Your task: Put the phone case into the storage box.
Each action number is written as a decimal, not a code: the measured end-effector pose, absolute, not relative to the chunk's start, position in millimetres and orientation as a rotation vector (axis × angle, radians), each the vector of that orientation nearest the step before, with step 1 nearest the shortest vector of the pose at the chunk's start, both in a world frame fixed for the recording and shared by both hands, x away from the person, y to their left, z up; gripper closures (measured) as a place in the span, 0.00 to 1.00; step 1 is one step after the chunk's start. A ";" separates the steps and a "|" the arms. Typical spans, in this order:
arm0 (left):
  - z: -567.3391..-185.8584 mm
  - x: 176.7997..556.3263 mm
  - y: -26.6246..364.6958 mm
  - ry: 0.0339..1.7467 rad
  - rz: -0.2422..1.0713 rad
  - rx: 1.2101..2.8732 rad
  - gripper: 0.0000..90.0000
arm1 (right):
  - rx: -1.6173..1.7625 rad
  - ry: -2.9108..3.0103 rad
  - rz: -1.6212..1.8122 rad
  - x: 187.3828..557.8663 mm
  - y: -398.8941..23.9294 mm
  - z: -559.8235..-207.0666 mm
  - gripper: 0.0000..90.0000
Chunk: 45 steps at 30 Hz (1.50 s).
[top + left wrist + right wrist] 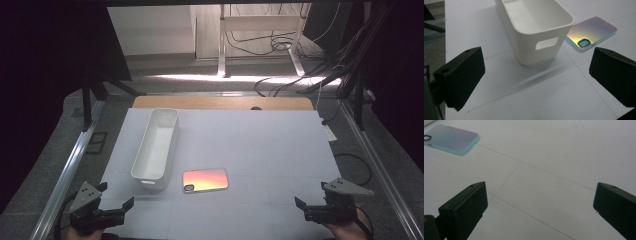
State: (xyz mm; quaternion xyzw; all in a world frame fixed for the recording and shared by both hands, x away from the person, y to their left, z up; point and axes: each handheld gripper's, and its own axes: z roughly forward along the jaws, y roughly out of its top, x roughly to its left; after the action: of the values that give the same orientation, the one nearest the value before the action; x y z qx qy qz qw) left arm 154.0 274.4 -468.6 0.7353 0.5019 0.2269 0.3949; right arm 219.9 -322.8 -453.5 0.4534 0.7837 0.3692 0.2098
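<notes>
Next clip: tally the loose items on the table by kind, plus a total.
White bin: 1
Phone case, iridescent, lying flat beside the bin: 1
Total: 2

A pale sheet (pixel 260 145) covers a wooden table (pixel 222 102), faint straight lines crossing its surface. Metal rails (pixel 62 175) run along both sides of the table over grey carpet (pixel 45 165). Beyond the far edge, a band of light falls on the floor below a white desk frame (pixel 260 22), with black cables (pixel 277 42) looped beneath it and more trailing at the right. A dark stand (pixel 87 102) rises at the left of the table, another at the right, and a white power strip (pixel 330 134) lies beside the table's right edge.
</notes>
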 end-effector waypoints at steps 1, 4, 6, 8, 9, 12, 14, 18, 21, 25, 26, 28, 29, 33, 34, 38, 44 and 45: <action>-468.6 154.0 274.4 1.273 0.575 1.865 0.01 | 1.261 2.179 1.027 219.9 -322.8 -453.5 0.00; -468.5 153.4 273.3 1.269 0.580 1.876 0.01 | 1.268 2.182 1.038 221.0 -323.9 -453.7 0.00; -468.5 153.3 273.5 1.268 0.578 1.873 0.01 | 1.269 2.194 1.035 221.9 -323.7 -454.0 0.00; -468.6 153.4 273.8 1.268 0.572 1.871 0.01 | 1.268 2.202 1.023 222.4 -323.4 -454.1 0.00; -468.6 153.5 274.0 1.268 0.573 1.872 0.01 | 1.270 2.204 1.027 222.6 -323.1 -454.3 0.00; -468.6 153.5 274.3 1.268 0.571 1.872 0.01 | 1.276 2.208 1.026 223.1 -322.9 -454.5 0.00; -468.7 153.6 274.5 1.264 0.565 1.873 0.01 | 1.276 2.216 1.023 223.7 -322.8 -454.7 0.00; -468.8 153.8 274.7 1.259 0.559 1.877 0.01 | 1.278 2.226 1.017 224.6 -322.0 -455.1 0.00; -468.9 153.8 275.0 1.259 0.556 1.876 0.01 | 1.278 2.232 1.016 225.3 -322.0 -455.3 0.00; -468.8 154.0 275.5 1.262 0.550 1.873 0.01 | 1.272 2.243 1.013 225.7 -321.6 -455.4 0.00; -468.8 153.9 275.4 1.259 0.550 1.874 0.01 | 1.271 2.244 1.012 225.6 -321.1 -455.5 0.00; -468.9 154.0 275.1 1.256 0.552 1.877 0.01 | 1.259 2.252 1.006 225.4 -319.7 -455.4 0.00; -468.9 154.0 275.1 1.256 0.552 1.877 0.01 | 1.252 2.260 0.999 225.6 -319.0 -455.4 0.00; -469.0 153.7 275.1 1.253 0.550 1.877 0.02 | 1.246 2.277 0.992 226.4 -317.7 -455.6 0.00; -469.0 153.8 275.4 1.253 0.549 1.876 0.02 | 1.243 2.286 0.992 226.9 -317.4 -455.6 0.00; -469.0 153.9 275.6 1.252 0.542 1.874 0.02 | 1.242 2.296 1.023 229.3 -315.9 -454.2 0.00; -468.9 153.8 275.4 1.248 0.546 1.877 0.02 | 1.200 2.323 1.025 233.9 -310.5 -454.5 0.00; -468.9 153.8 275.4 1.248 0.546 1.877 0.02 | 1.200 2.323 1.025 233.9 -310.5 -454.5 0.00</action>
State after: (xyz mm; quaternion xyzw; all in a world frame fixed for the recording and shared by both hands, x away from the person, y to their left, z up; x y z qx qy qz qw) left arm 153.8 275.4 -468.9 0.7420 0.4931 0.2159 0.3996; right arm 233.9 -310.5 -454.5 0.4213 0.8158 0.3600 0.1656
